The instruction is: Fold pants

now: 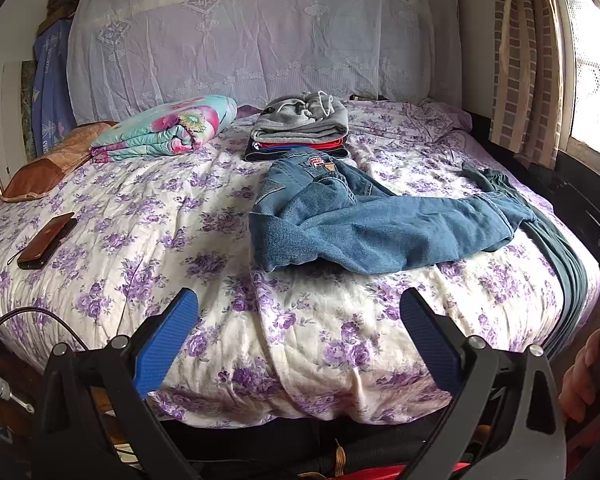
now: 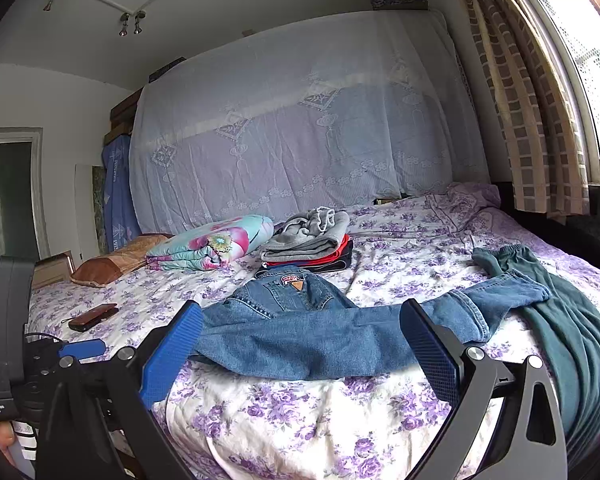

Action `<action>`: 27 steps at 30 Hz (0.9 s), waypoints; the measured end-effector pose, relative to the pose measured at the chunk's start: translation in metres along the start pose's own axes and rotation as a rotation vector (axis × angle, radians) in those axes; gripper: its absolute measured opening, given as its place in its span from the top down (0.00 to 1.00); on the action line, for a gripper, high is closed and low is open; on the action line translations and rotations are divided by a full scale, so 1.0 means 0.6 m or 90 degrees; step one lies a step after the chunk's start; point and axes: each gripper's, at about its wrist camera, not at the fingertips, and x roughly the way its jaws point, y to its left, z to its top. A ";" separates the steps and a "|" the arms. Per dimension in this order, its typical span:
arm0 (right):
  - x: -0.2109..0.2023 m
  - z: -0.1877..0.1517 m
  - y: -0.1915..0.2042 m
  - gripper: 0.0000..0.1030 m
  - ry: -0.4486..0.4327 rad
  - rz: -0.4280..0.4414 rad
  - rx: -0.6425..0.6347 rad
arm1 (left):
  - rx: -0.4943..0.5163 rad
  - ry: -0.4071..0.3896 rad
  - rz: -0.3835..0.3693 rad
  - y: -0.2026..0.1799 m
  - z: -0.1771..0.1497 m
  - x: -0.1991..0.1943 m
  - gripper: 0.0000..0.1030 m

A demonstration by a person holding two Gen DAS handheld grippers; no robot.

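Blue jeans (image 1: pixel 364 224) lie loosely on the flowered bed, waistband toward the far side, legs stretched to the right; they also show in the right wrist view (image 2: pixel 320 340). Dark green pants (image 1: pixel 556 240) lie at the bed's right edge, partly under the jeans' leg ends, and show in the right wrist view (image 2: pixel 572 340) too. My left gripper (image 1: pixel 300 312) is open and empty, held back from the bed's near edge. My right gripper (image 2: pixel 302 328) is open and empty, in front of the jeans, apart from them.
A stack of folded clothes (image 1: pixel 300 128) sits behind the jeans. A folded floral quilt (image 1: pixel 168 128) and a brown pillow (image 1: pixel 56 160) lie far left. A phone (image 1: pixel 46 242) rests on the bed's left part. A curtain (image 1: pixel 528 60) and window stand on the right.
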 end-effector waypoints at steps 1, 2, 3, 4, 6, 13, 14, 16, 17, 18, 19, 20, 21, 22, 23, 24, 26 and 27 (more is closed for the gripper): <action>0.000 0.000 0.000 0.03 0.000 0.000 0.000 | 0.000 0.000 0.000 0.001 0.000 0.001 0.05; 0.000 -0.001 0.000 0.03 0.000 -0.001 0.000 | -0.001 -0.001 0.001 0.000 0.000 -0.001 0.05; 0.000 -0.001 0.000 0.03 0.000 0.000 0.000 | 0.000 -0.001 0.001 -0.001 0.000 -0.002 0.05; 0.000 -0.001 0.000 0.03 0.000 0.000 0.000 | 0.000 -0.002 0.001 -0.001 0.000 -0.002 0.05; 0.000 -0.001 0.000 0.03 0.000 0.000 0.000 | 0.000 -0.001 0.001 -0.001 -0.001 -0.002 0.05; -0.001 -0.001 0.000 0.03 -0.001 0.000 0.000 | 0.001 0.000 0.002 0.002 -0.006 0.007 0.05; -0.001 -0.001 -0.001 0.03 -0.001 0.000 0.000 | 0.001 0.000 0.002 0.002 -0.005 0.007 0.05; -0.001 -0.001 -0.001 0.03 -0.001 0.000 0.001 | 0.000 0.001 0.001 0.003 -0.006 0.007 0.05; -0.001 -0.001 -0.001 0.03 -0.001 0.001 0.001 | 0.000 0.001 0.001 0.003 -0.005 0.007 0.05; -0.001 -0.001 -0.001 0.03 0.000 0.000 0.000 | 0.001 0.001 0.002 0.003 -0.006 0.008 0.05; -0.001 -0.001 -0.001 0.03 -0.001 0.000 0.000 | 0.001 0.001 0.002 0.002 -0.006 0.007 0.05; -0.001 -0.001 -0.001 0.03 -0.001 0.000 0.000 | 0.001 0.001 0.002 0.003 -0.006 0.007 0.05; -0.001 -0.001 -0.001 0.03 -0.001 0.000 0.000 | 0.001 0.001 0.002 0.003 -0.006 0.008 0.05; -0.001 -0.001 -0.001 0.03 -0.001 0.000 0.000 | 0.001 0.001 0.002 0.003 -0.006 0.007 0.05; -0.001 -0.001 -0.001 0.03 0.000 0.000 0.000 | 0.001 0.001 0.002 0.002 -0.006 0.007 0.05; -0.001 -0.001 -0.001 0.03 0.000 0.000 0.001 | 0.001 0.001 0.002 0.003 -0.008 0.010 0.05; -0.001 -0.002 0.000 0.03 -0.001 0.000 0.000 | 0.001 0.002 0.001 0.004 -0.013 0.012 0.05; -0.001 -0.002 0.000 0.03 -0.001 0.000 0.000 | 0.002 0.002 0.002 0.005 -0.014 0.013 0.05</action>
